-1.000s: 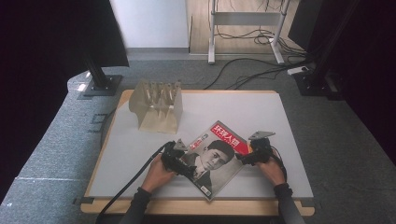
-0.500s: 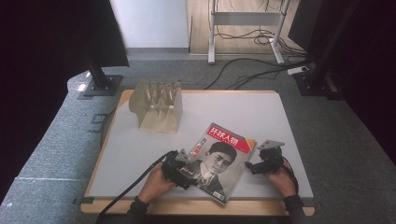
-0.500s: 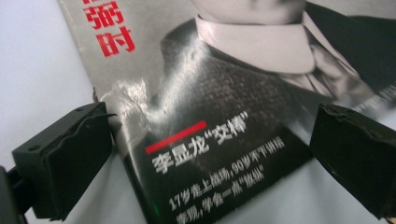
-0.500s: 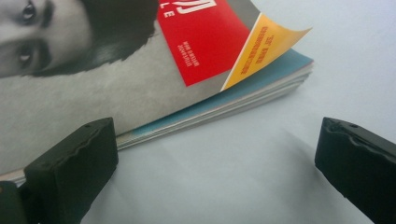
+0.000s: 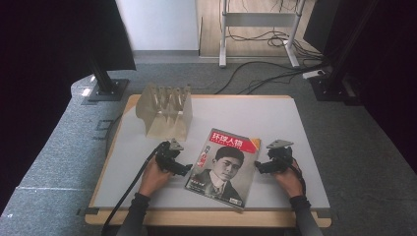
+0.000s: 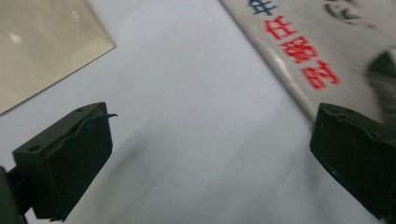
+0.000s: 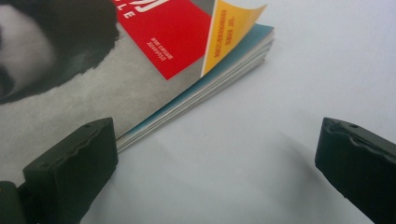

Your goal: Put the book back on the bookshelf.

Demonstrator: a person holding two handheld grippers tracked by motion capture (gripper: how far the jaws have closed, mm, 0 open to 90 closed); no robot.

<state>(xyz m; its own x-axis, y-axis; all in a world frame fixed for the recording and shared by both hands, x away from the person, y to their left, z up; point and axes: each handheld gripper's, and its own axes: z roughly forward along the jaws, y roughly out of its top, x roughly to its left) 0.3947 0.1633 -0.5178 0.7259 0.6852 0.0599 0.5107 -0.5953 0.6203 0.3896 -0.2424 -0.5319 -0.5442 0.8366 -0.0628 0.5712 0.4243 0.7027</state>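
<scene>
A magazine (image 5: 223, 167) lies near the table's (image 5: 275, 115) front edge — the left gripper (image 5: 184, 169) and right gripper (image 5: 259, 168) flank it, both released, jaws spread wide.

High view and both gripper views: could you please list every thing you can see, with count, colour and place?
magazine: one, grey cover with a portrait and a red title, near middle of the table, between the two grippers.
rack: one, beige with upright dividers, far left part of the table.
table: one, white top with a wooden edge, on grey carpet.
stands: two, black, on the floor beyond the table's far corners.
left gripper: one, black, open, at the magazine's left edge.
right gripper: one, black, open, at the magazine's right edge.
hands: two, one on each gripper.
</scene>
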